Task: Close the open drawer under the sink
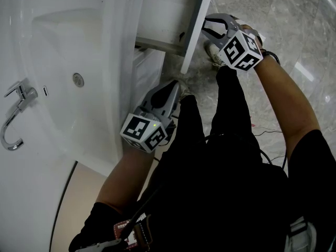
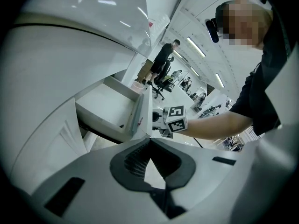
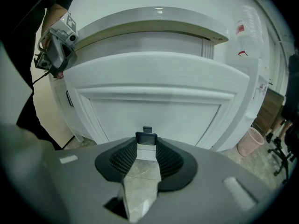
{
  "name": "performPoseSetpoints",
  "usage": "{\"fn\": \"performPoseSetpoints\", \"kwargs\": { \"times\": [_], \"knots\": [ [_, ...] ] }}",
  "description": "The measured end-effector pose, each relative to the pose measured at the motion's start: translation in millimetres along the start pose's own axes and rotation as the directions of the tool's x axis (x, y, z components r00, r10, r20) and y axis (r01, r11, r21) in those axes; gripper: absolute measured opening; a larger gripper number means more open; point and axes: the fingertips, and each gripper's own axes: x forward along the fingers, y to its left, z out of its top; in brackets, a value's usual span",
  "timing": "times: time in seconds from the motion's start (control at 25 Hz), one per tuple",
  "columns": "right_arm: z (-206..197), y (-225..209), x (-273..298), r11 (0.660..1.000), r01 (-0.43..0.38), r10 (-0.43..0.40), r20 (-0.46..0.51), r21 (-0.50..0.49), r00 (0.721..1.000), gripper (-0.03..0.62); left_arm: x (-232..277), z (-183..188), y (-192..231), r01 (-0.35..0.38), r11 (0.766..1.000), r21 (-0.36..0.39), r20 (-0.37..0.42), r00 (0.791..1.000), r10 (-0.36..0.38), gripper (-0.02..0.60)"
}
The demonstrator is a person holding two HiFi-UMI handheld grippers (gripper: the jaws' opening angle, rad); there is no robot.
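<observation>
Open drawer (image 1: 198, 20), judged rigid and light-sliding, best pushed at its front; right tongs (image 1: 209, 31) held apart, left tongs (image 1: 177, 90) together, empty.

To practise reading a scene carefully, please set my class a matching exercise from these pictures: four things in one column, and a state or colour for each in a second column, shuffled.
Things
1. drawer
2. left gripper
3. right gripper
4. waste bin

States
A. pink, standing on the floor
B. jaws apart, facing the drawer's front
C. pulled out from under the sink
D. jaw tips together

Pairs: 1-C, 2-D, 3-B, 4-A
</observation>
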Motion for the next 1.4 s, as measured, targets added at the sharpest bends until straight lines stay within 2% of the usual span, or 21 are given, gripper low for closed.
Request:
{"fn": "performPoseSetpoints", "kwargs": {
  "times": [1.4],
  "knots": [
    [23.8, -1.0, 23.7, 1.000, 0.018, -0.018, 0.029, -0.007, 0.999, 0.121, -11.3, -23.8, 1.5, -0.007, 1.000, -0.002, 0.018, 1.000, 0.007, -0.002]
  ]
}}
